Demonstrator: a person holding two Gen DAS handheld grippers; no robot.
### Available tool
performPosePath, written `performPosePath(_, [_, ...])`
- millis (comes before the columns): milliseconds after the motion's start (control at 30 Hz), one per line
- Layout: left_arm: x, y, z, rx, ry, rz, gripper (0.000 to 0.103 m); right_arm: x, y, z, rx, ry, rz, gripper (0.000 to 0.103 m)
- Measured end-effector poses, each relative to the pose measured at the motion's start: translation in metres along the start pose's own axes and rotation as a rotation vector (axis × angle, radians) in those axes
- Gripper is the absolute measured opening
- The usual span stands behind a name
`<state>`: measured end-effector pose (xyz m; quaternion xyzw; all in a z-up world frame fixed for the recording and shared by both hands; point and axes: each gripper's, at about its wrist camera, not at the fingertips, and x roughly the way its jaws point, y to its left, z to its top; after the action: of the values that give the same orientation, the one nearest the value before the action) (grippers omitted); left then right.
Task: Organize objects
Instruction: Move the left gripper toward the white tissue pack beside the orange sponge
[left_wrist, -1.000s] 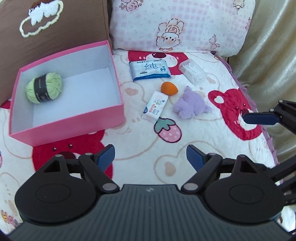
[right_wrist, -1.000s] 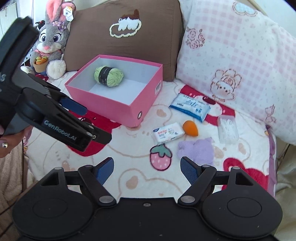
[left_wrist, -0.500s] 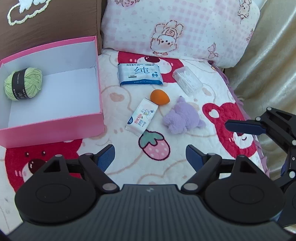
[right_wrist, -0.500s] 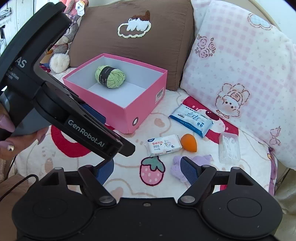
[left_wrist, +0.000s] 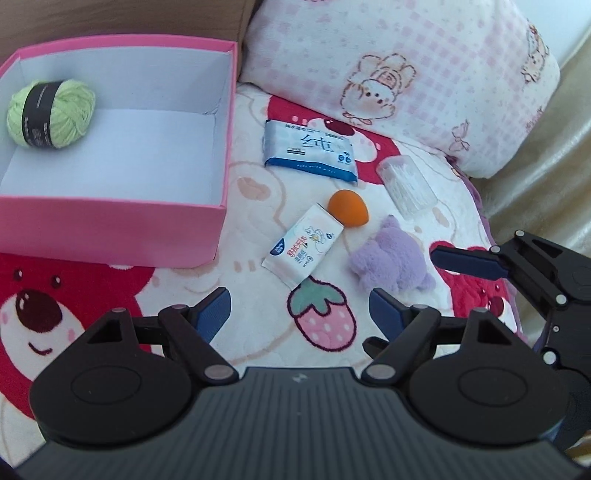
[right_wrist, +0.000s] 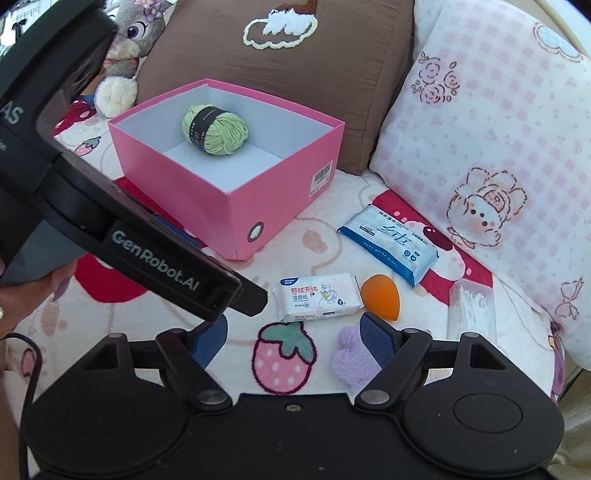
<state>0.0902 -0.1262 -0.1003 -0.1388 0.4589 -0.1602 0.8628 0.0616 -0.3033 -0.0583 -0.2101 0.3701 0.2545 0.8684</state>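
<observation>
Now both tongs hover empty — the left tongs closing slightly, the right tongs spread wide. Green yarn sits in the pink box; the small wipes packet and the orange sponge lie touching on the blanket.

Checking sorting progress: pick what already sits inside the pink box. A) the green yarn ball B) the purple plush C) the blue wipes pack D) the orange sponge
A: the green yarn ball lies alone inside the pink box, while the orange sponge, purple plush and blue wipes pack lie on the blanket outside it.
</observation>
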Motion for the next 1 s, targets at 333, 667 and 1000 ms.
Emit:
performPosePath(333, [0.036, 0.021, -0.009, -0.095, -0.048, 0.006, 0.067, 0.059, -0.002, -0.007, -0.1, 0.03, -0.027, 0.082])
performPosePath(667, [0.066, 0.035, -0.008, -0.165, -0.069, -0.023, 0.06, 0.097, -0.005, -0.01, -0.137, 0.08, -0.053, 0.082])
performPosePath(1000, [0.081, 0.035, -0.013, -0.125, -0.093, -0.006, 0.053, 0.119, -0.018, -0.008, -0.107, 0.11, -0.015, 0.086])
